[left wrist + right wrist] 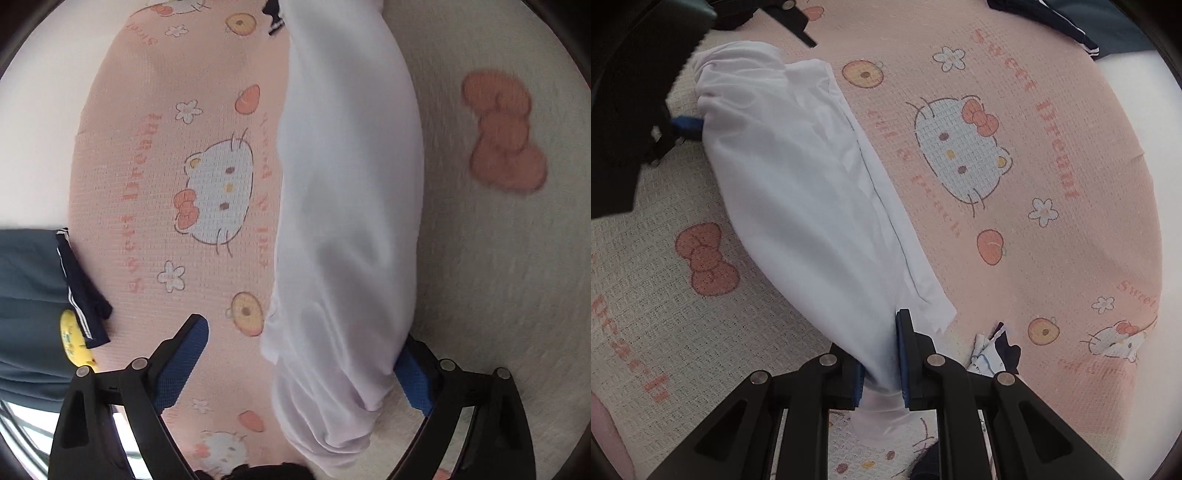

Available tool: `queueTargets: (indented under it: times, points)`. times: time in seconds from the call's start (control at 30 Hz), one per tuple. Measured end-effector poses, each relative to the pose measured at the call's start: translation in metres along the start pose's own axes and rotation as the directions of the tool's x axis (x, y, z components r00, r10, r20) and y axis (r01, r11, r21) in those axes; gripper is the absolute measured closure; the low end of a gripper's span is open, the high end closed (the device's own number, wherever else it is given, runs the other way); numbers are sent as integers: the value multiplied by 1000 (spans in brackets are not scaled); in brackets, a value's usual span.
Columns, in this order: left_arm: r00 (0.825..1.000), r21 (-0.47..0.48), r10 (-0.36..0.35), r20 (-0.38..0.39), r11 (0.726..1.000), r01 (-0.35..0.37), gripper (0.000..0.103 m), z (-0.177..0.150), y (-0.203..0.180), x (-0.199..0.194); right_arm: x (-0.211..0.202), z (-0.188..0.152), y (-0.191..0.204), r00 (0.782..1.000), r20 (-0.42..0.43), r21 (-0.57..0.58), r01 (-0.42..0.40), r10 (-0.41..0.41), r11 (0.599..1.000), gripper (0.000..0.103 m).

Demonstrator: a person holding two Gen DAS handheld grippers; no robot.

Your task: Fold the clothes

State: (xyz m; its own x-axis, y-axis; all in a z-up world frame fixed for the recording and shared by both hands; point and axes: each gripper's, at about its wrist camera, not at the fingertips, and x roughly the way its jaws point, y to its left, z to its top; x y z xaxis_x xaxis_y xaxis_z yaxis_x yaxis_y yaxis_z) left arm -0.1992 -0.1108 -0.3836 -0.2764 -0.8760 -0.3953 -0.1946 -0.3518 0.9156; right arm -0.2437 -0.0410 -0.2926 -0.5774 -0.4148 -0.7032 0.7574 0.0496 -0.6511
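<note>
A pink and cream blanket (155,177) with cat faces, bows, flowers and words lies spread out ahead of and under both grippers, soft daylight falls on it, a plain white surface (33,129) shows past its far edge, and a bright window (18,424) sits low beside the left gripper.

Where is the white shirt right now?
The white shirt lies on the cartoon-cat blanket, one end pinched by the right hand-held gripper, beside an orange bow print.

Soft even daylight, strong fisheye warping, edges perhaps motion-blurred, dark corners
</note>
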Motion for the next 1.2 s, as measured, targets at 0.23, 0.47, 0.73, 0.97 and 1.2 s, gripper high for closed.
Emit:
queueTargets:
  times: [0.23, 0.47, 0.73, 0.97, 1.2]
  points:
    - [997, -3, -69, -36, 998, 69, 12, -17, 6, -7, -1, -5, 10, 1000, -15, -50, 1, -2, 999, 92]
    - [996, 8, -93, -7, 996, 93, 85, -17, -26, -27, -3, -11, 22, 999, -21, -116, 25, -28, 993, 90]
    - [913, -295, -409, 0, 872, 391, 83, -20, 32, -11, 6, -11, 16, 997, -46, -65, -68, 65, 996, 88]
    - [724, -574, -683, 100, 554, 603, 79, -42, 68, -2, 28, -8, -35, 929, -69, 262, -335, 364, 905, 88]
    - [547, -727, -814, 197, 253, 638, 79, -61, 98, 31, 54, -14, -85, 823, -3, 552, -472, 568, 687, 88]
